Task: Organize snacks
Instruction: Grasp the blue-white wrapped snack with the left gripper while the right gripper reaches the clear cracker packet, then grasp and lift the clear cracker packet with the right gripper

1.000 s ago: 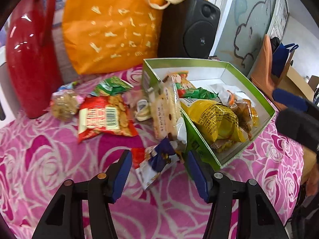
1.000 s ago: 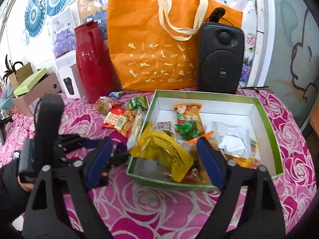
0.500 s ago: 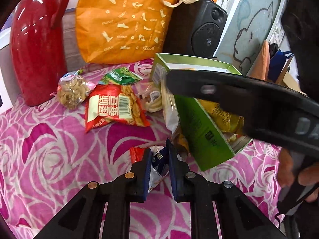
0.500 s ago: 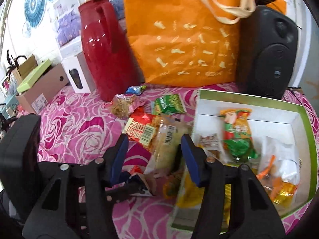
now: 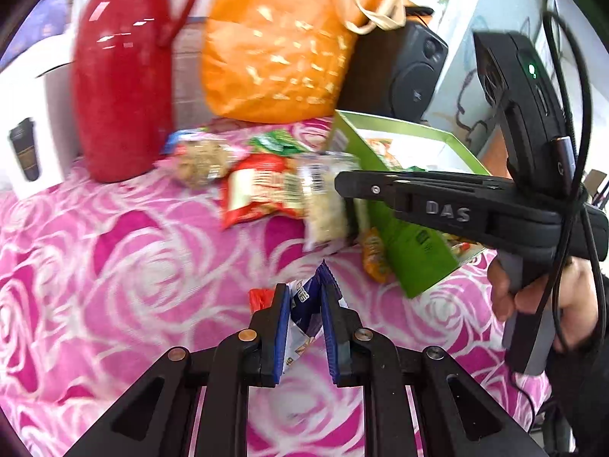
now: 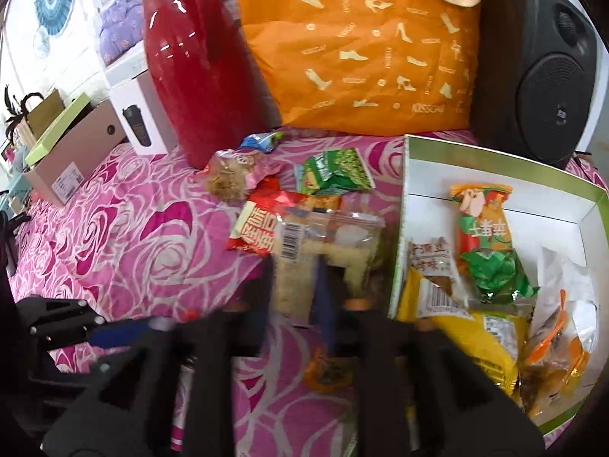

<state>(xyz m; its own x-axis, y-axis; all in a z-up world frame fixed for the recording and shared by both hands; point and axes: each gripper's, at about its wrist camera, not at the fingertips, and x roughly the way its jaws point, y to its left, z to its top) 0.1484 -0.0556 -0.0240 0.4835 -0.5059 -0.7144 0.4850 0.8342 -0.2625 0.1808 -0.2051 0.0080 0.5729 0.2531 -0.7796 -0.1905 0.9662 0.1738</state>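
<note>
Left claw [image 5: 302, 327]: pinching a small blue-and-white snack packet [image 5: 304, 304], low over the pink worktop [image 5: 114, 266] just in front of the green box [image 6: 411, 144].
Right claw [image 6: 295, 285]: blurred; seems pressed onto the clear rice-cracker pack [image 6: 323, 243] beside the box wall, though I cannot tell for sure.
Handling: both packs look light, soft and crinkly, probably slippery; contents may crush.
Hold: best by the sealed edge, gently.
</note>
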